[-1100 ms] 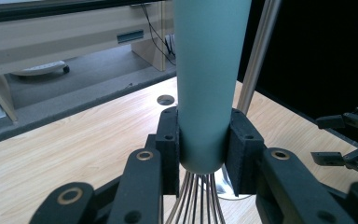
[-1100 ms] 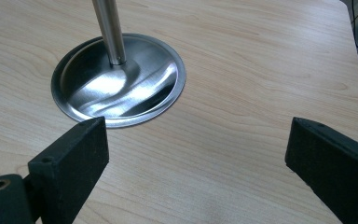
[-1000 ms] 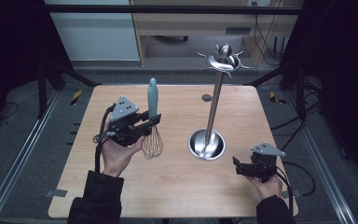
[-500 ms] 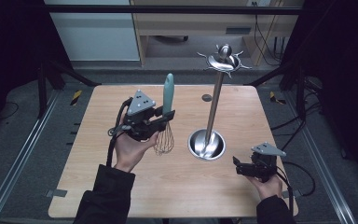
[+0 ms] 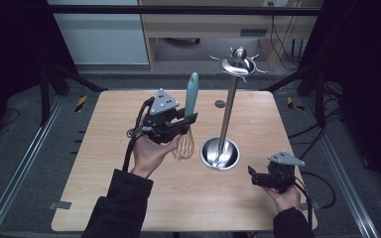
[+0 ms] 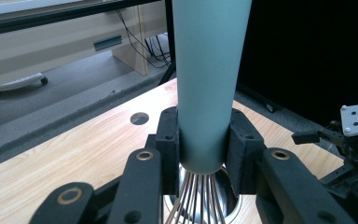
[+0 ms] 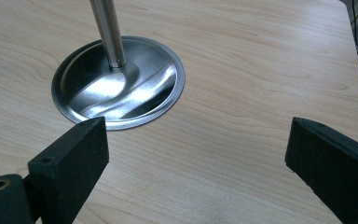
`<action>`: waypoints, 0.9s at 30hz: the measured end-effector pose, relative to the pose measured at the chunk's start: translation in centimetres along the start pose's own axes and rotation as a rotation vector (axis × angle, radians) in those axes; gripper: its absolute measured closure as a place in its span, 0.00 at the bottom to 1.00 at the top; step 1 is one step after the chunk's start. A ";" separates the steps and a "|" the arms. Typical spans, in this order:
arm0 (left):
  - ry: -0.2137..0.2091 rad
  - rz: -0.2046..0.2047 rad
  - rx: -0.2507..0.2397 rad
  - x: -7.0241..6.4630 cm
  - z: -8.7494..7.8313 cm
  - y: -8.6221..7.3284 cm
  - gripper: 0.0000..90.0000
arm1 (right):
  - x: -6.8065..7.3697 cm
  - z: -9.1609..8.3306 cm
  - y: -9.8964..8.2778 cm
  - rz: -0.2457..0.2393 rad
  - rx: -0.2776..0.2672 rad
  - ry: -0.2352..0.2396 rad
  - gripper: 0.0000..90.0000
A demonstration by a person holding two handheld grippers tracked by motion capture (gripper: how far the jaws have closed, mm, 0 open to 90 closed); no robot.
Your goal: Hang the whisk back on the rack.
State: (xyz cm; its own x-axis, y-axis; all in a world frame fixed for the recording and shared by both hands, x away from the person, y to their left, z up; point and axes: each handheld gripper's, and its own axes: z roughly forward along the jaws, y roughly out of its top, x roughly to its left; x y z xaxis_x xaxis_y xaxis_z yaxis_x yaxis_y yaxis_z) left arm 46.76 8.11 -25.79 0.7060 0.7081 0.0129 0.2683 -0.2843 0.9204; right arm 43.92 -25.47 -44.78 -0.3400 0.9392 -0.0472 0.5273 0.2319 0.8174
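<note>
One whisk (image 5: 187, 130) upright in left hand-held gripper (image 5: 188, 120), beside stand's dish (image 5: 220, 153).

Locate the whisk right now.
High view: the whisk is held upright, handle up, in the left gripper above the table, just left of the steel stand.

1. Left hand (image 5: 149, 153) is holding the left gripper (image 5: 181, 124) raised above the table, palm turned up, dark-sleeved forearm reaching in from the bottom edge.
2. Left gripper's jaws are clamping a teal handle (image 6: 209, 79), one pad on each side, handle standing upright.
3. Right hand (image 5: 284, 197) is holding the right gripper (image 5: 254, 174) low near the front right, pointing left.
4. Right gripper's jaws are standing wide apart, nothing between them.
</note>
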 end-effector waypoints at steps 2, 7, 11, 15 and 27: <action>-0.001 0.008 0.003 -0.2 0.3 0.3 0.77 | 0.0 0.0 0.0 0.003 0.000 -0.001 0.07; -0.001 0.019 0.011 -0.6 0.9 0.8 0.77 | -0.1 -0.1 0.0 0.006 -0.003 0.001 0.07; -0.001 0.027 0.008 -0.8 1.3 1.3 0.77 | -0.1 -0.1 0.0 0.006 -0.002 0.002 0.07; -0.002 0.035 0.013 -1.0 1.6 1.8 0.77 | -0.1 -0.1 0.0 0.005 -0.004 0.000 0.07; 0.011 0.046 0.043 -1.1 2.4 2.5 0.77 | -0.2 0.0 0.0 0.004 -0.004 0.001 0.07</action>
State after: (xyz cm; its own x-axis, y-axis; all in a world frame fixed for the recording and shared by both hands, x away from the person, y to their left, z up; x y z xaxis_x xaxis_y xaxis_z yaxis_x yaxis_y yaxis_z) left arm 48.23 5.12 -24.46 0.7112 0.7005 0.0591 0.2636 -0.3437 0.9013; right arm 43.97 -25.63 -44.71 -0.3388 0.9398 -0.0438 0.5256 0.2277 0.8197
